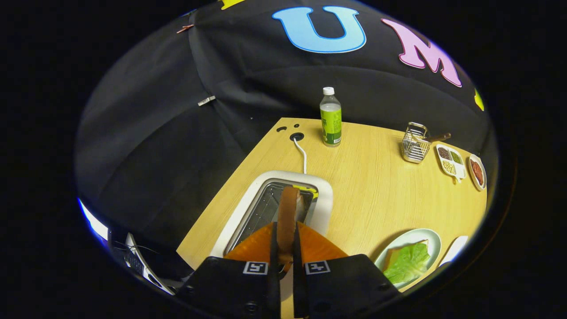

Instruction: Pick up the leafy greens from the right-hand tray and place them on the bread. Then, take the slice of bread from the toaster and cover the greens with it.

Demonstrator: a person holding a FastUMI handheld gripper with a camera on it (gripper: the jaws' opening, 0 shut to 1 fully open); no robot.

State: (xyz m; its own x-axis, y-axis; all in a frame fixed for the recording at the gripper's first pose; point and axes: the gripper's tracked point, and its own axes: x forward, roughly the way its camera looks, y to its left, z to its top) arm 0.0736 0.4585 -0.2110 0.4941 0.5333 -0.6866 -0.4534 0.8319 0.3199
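My gripper (283, 241) clenched the brown toast slice (289, 212) edge-on above the white toaster (325, 195), the green-leafed bread plate (432, 237) lying rightward near the table's front edge.

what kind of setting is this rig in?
Likely a staged kitchen tabletop in a recording booth: a white toaster on a light wooden table, a pale plate holding bread topped with green lettuce, and the gripper shut on a brown bread slice.
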